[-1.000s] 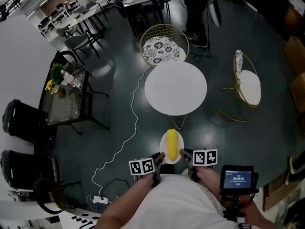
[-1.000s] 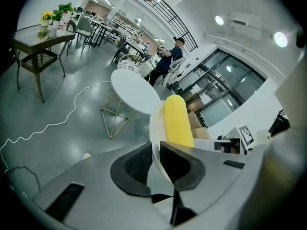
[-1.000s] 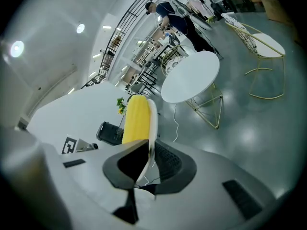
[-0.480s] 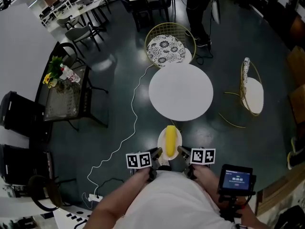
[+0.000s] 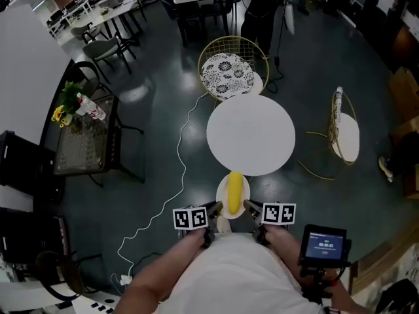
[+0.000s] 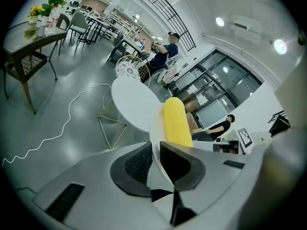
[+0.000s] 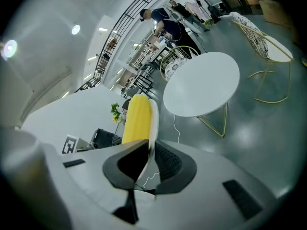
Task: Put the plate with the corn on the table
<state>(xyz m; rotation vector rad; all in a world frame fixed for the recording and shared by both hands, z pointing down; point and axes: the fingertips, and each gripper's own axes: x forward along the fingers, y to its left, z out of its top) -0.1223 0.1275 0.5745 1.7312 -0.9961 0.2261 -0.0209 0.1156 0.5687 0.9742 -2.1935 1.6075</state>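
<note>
A small white plate [image 5: 220, 190] carries a yellow corn cob [image 5: 234, 190] and hangs just short of the near edge of a round white table [image 5: 251, 135]. My left gripper [image 5: 217, 209] is shut on the plate's left rim, and my right gripper [image 5: 248, 207] is shut on its right rim. In the left gripper view the plate [image 6: 154, 128] rises edge-on between the jaws, with the corn [image 6: 175, 121] beside it and the table [image 6: 133, 104] beyond. The right gripper view shows the plate [image 7: 153, 120], the corn [image 7: 136, 119] and the table [image 7: 201, 84] ahead.
A gold wire chair [image 5: 230, 65] with a patterned cushion stands behind the table, another gold chair [image 5: 345, 129] to its right. A white cable [image 5: 179, 175] snakes over the dark floor at left. A dark side table [image 5: 82, 142] with flowers stands far left. A person [image 5: 260, 5] stands beyond.
The view has drawn nearer the round table; it now sits closer to the plate. Both grippers still hold the plate with the corn as before.
</note>
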